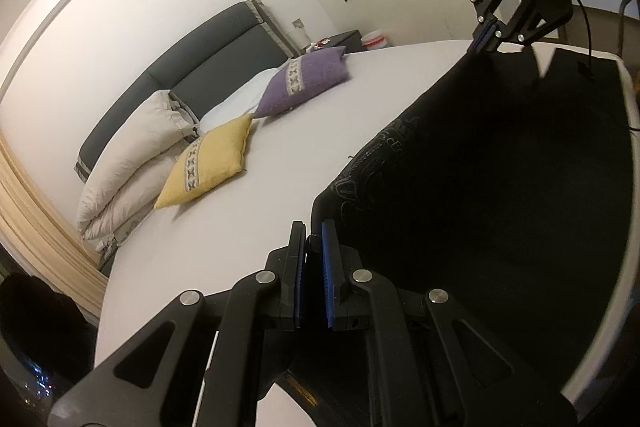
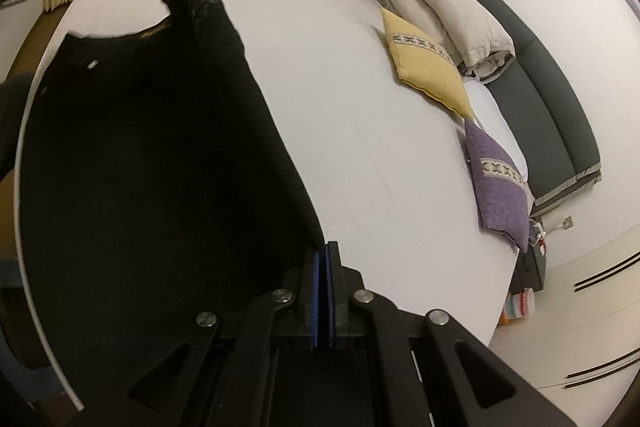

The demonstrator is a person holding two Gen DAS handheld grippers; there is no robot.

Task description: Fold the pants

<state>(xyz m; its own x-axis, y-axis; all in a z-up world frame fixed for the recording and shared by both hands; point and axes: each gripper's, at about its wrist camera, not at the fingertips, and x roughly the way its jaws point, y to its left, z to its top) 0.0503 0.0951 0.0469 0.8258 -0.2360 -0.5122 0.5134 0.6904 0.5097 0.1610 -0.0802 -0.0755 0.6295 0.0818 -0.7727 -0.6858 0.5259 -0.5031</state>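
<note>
Tongs on both sides are clamped on black pants [image 1: 480,179]: the left gripper [image 1: 313,239] pinches one corner of the fabric, the right gripper [image 1: 486,35] another, and the cloth hangs stretched between them over a white bed [image 1: 280,147], near yellow [image 1: 208,163] and purple [image 1: 304,79] cushions.
</note>
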